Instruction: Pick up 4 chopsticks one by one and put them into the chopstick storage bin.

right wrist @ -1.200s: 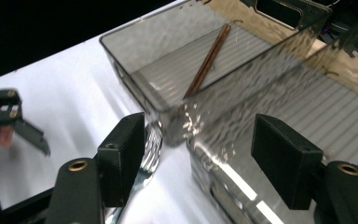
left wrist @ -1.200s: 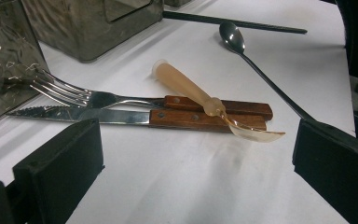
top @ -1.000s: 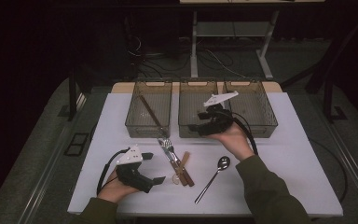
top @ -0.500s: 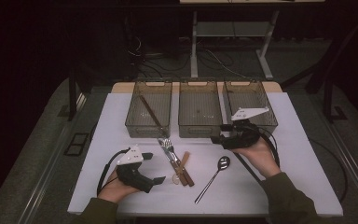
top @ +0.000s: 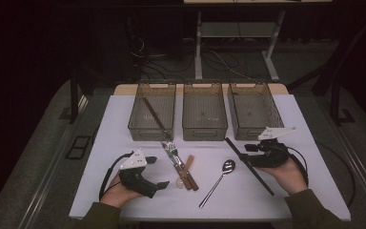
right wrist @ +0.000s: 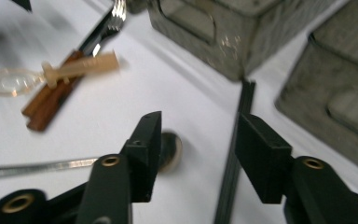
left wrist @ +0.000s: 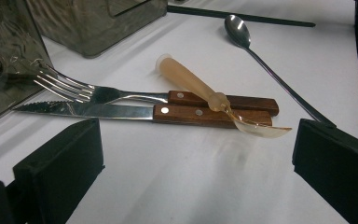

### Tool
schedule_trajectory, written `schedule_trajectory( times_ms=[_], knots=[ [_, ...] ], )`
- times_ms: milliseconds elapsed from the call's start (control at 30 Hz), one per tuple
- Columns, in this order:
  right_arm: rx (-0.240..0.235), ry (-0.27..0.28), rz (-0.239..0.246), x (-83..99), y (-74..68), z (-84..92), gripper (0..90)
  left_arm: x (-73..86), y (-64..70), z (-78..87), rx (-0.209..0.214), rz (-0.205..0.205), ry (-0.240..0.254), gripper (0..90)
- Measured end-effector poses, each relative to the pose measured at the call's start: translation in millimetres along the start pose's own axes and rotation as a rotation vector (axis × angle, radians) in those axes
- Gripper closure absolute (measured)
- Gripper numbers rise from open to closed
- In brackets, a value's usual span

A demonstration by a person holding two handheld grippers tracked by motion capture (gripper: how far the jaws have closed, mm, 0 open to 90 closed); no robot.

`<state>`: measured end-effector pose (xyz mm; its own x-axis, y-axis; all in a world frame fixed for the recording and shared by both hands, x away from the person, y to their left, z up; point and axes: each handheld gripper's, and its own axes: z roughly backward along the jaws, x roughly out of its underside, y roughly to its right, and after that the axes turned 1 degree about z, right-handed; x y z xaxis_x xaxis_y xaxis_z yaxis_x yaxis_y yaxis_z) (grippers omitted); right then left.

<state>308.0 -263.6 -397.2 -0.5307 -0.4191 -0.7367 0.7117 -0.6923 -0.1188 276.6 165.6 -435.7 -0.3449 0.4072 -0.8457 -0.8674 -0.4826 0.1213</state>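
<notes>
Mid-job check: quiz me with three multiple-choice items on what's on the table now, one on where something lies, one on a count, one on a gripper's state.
1. Where does the black stick lie?
A. In the middle bin
B. On the table, in front of the right gripper
C. Under the fork

2. How many clear bins stand at the back of the table?
A. Two
B. Three
C. Four

3. How do the left gripper's jaws stand?
A. Open, holding nothing
B. Shut on the knife
C. Shut on the metal spoon

Answers:
1 B: the high view shows the stick on the white table, beside the right gripper.
2 B: left bin, middle bin and right bin stand in a row.
3 A: the left gripper view shows the left gripper with its jaws wide apart, bare table between them.
</notes>
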Motion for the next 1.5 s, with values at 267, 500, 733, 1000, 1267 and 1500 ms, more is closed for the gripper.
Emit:
schedule_trajectory(
  times_ms=[267,500,733,1000,1267,1500],
  knots=[
    [0.024,-0.045,-0.034,31.0,9.1,13.3,66.4,-0.2,0.7,0.5,-0.002,-0.004,0.001,1.0],
    [0.032,-0.055,-0.058,40.1,13.1,11.9,74.3,-1.1,1.4,0.6,0.001,-0.008,0.003,1.0],
    [0.034,-0.100,-0.045,40.7,10.3,0.7,78.3,-1.4,1.6,0.9,0.003,-0.012,0.002,1.0],
    [0.055,-0.126,-0.046,43.4,9.4,-7.3,71.9,-1.5,1.6,0.1,0.005,-0.010,0.001,1.0],
    [0.079,-0.159,-0.035,44.9,7.0,-14.8,72.6,-1.4,2.0,-0.4,0.008,-0.009,-0.003,1.0],
    [0.112,-0.178,0.001,44.8,5.0,-17.4,77.7,-1.4,1.9,-0.3,0.008,-0.009,-0.003,1.0]
  ],
)
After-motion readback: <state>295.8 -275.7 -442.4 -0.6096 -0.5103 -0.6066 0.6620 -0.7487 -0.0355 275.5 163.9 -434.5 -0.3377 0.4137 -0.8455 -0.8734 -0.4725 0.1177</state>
